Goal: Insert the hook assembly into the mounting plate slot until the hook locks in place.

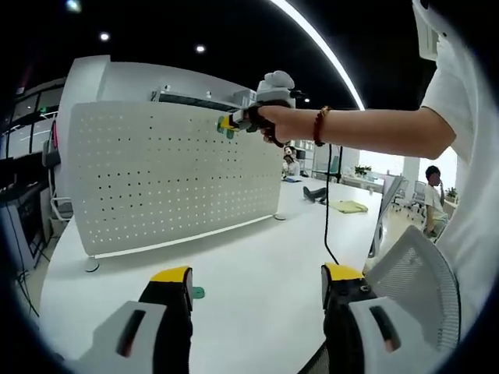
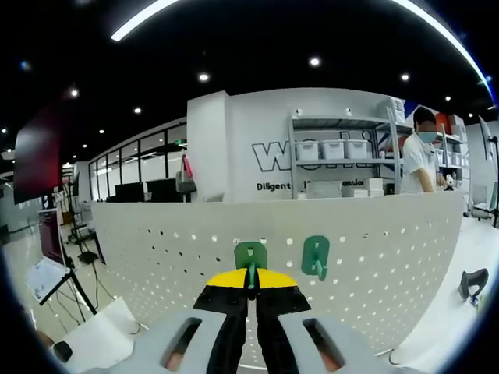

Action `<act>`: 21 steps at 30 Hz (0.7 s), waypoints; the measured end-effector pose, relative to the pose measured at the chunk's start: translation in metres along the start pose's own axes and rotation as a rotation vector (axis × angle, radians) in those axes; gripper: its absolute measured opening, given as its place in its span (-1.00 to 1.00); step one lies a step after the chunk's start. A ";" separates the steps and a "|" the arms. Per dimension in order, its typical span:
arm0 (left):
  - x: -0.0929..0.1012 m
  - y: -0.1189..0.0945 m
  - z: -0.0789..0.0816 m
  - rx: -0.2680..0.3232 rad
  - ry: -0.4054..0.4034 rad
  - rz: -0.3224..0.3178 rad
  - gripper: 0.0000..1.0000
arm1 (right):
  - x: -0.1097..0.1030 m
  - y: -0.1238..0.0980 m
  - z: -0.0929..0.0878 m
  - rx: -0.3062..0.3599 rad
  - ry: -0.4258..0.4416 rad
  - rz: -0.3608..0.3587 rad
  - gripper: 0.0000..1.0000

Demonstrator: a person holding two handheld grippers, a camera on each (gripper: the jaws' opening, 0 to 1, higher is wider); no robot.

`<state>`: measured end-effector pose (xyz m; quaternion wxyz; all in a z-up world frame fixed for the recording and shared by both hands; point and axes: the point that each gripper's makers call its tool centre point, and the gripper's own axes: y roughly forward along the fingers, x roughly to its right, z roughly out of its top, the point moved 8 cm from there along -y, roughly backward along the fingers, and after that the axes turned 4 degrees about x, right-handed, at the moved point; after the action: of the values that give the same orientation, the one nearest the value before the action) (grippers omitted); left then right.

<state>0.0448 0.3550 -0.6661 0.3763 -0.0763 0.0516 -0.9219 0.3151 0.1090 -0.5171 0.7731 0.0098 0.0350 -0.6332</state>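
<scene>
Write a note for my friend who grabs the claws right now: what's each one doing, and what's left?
Right claw: shut on a green hook, pressed up at the white pegboard near its top edge.
Left claw: open, hanging low above the white table.
Another green hook already sits on the board beside it. A small green piece lies on the table.
Left: seat the held hook until it locks; I can't tell if it has.

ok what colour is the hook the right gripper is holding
Green: the hook held by the right gripper at the white pegboard, best in the right gripper view.
</scene>
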 end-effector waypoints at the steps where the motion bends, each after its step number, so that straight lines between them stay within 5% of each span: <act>1: -0.001 0.000 0.000 0.001 0.001 0.000 0.38 | 0.001 0.002 0.001 0.003 0.002 -0.004 -0.98; 21: -0.010 -0.003 -0.003 -0.004 -0.016 0.025 0.37 | 0.009 0.024 -0.002 -0.021 0.031 -0.046 -0.98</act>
<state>0.0490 0.3639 -0.6695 0.3880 -0.0837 0.0513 -0.9164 0.3406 0.1049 -0.5200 0.7578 0.0109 0.0537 -0.6501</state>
